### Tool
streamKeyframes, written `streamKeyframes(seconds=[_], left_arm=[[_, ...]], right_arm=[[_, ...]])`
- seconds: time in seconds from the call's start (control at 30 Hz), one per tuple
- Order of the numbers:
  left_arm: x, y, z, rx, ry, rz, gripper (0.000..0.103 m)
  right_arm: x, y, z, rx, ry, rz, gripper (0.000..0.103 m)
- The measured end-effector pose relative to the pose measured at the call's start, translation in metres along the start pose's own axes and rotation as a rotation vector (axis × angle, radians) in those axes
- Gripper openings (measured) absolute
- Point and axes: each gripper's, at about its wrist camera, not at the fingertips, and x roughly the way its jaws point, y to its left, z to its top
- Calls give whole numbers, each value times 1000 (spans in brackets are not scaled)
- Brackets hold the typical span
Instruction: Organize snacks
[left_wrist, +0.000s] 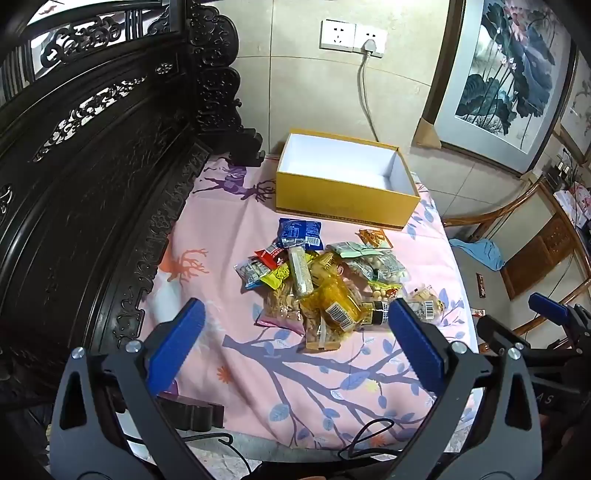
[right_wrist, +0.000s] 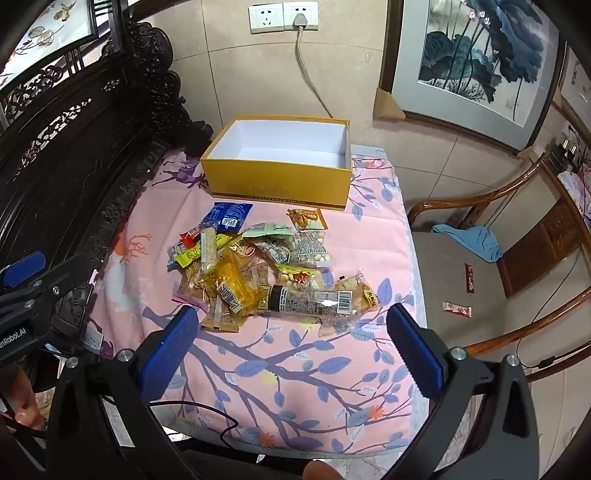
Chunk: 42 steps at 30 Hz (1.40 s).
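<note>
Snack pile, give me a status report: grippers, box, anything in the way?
Left gripper and right gripper open, empty, short of snack pile. Yellow box empty behind pile. Nothing in the way.

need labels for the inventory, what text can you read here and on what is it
"enRobot.AI", start cut off: on the left claw body, right wrist view.
"AS", start hidden: on the right claw body, left wrist view.
Dark band on the yellow box: a line of capitals, too small to read.
Snack packets: print and barcodes, too blurred to read.
</note>
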Motion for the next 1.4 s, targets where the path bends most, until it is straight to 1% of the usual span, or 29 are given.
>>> streamKeyframes(seconds=[0.63,0.8,1.4], left_arm=[[0,-2,-1,0,3,-3,101],[2,5,-1,0,4,-2,101],[7,6,-4,4,9,5,101]], right_arm=[[2,-1,-1,-4,7,1,102],[2,-1,-1,-3,8,1,102],[4,-1,-3,-4,11,2,102]])
